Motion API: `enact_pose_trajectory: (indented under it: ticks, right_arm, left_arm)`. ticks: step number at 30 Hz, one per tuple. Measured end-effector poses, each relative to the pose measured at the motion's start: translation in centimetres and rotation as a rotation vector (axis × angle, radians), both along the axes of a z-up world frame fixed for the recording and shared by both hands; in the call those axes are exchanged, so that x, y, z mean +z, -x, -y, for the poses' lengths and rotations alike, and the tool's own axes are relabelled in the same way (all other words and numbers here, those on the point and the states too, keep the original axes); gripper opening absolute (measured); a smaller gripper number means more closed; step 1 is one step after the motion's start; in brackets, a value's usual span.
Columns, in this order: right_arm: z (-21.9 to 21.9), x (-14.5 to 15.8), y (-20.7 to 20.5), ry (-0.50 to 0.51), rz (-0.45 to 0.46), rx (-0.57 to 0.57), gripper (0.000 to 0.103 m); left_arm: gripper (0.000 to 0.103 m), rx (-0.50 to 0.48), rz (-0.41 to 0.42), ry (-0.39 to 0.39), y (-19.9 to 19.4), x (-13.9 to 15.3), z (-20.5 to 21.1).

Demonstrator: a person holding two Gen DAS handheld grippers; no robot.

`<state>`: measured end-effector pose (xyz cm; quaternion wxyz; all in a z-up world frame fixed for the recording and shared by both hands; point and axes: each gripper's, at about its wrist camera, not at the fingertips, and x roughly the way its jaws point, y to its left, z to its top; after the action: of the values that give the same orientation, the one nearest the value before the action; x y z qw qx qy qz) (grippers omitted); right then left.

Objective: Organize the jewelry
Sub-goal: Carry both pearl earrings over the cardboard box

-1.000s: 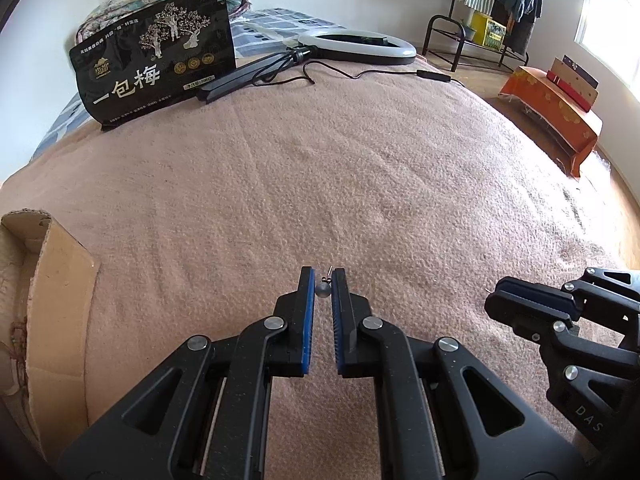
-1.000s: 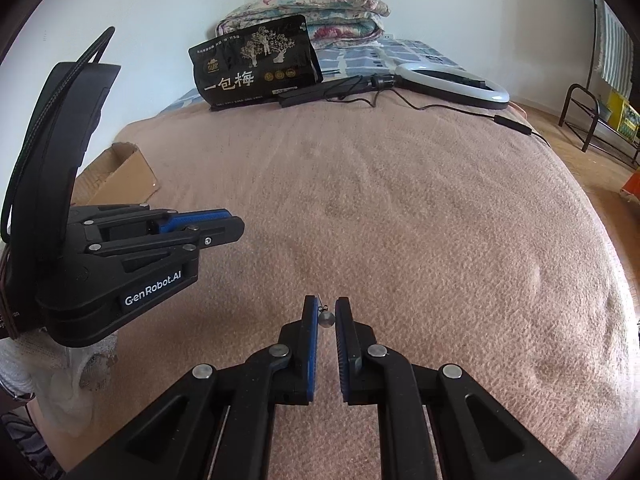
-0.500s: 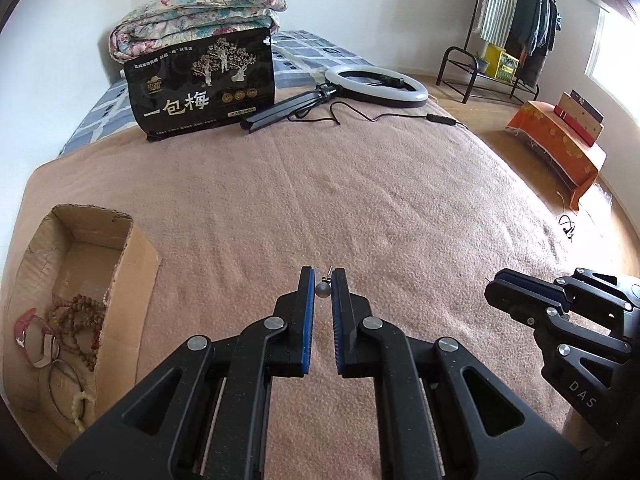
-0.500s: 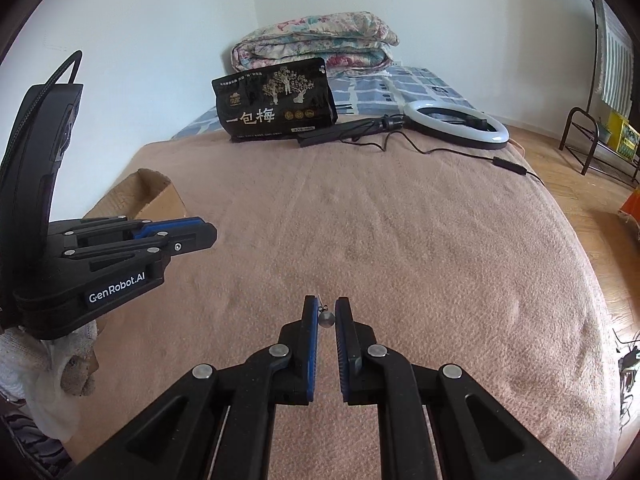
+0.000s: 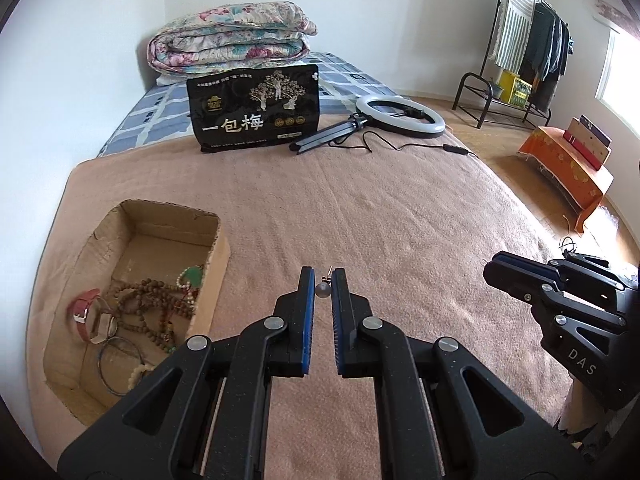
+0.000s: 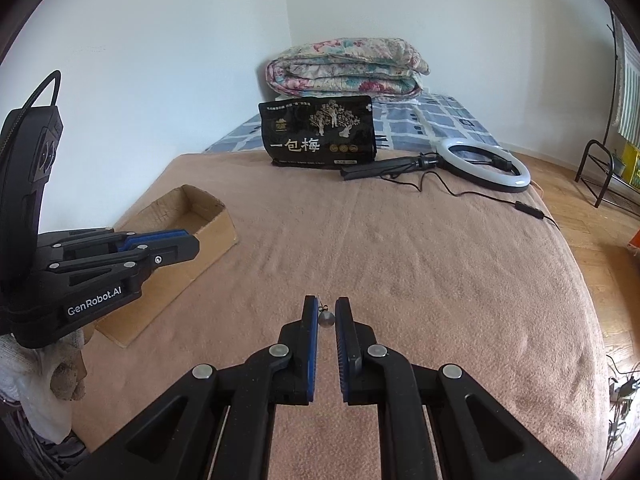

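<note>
My left gripper [image 5: 322, 278] is shut on a small grey pearl earring [image 5: 322, 289], held above the pink blanket [image 5: 380, 208]. My right gripper [image 6: 327, 306] is shut on a matching pearl earring [image 6: 326, 318] with its post pointing up. To the left lies an open cardboard box [image 5: 170, 226] that holds bead strings [image 5: 156, 300], a red watch [image 5: 86, 308] and a thin bangle [image 5: 120, 364]. The box [image 6: 208, 216] also shows in the right wrist view, behind the left gripper [image 6: 188, 246]. The right gripper [image 5: 500, 270] hangs at the right edge of the left wrist view.
A black snack bag [image 5: 256, 116] stands at the far end of the blanket, beside a ring light [image 5: 400, 116] on a folded tripod with its cable. A folded floral quilt [image 5: 232, 46] lies behind. The bed edge drops to a wooden floor [image 6: 592, 216] on the right.
Both grippers have risen above the blanket with their earrings still pinched. The left wrist view has widened, so the box and the jewelry in it now show fully.
</note>
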<state>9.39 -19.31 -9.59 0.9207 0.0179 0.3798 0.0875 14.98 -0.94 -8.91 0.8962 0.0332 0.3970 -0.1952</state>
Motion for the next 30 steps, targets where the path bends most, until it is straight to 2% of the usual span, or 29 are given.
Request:
enact_pose_trajectory:
  ticks: [12,15,30]
  right_arm:
    - [-5.4,2.5,-1.7,-0.034,0.032,0.115,0.006]
    - [-6.9,2.9,-2.3,-0.032,0.038,0.144,0.006]
    - [-13.4,3.3,-5.8,-0.044,0.023,0.251,0.006]
  left_arm:
    - [0.006,0.125,0.009,0.029,0.8,1.9,-7.7]
    - [0.006,0.154,0.019,0.016,1.0,2.2,-9.5]
    - [0.006,0.273,0.02,0.008,1.6,1.9,-15.7]
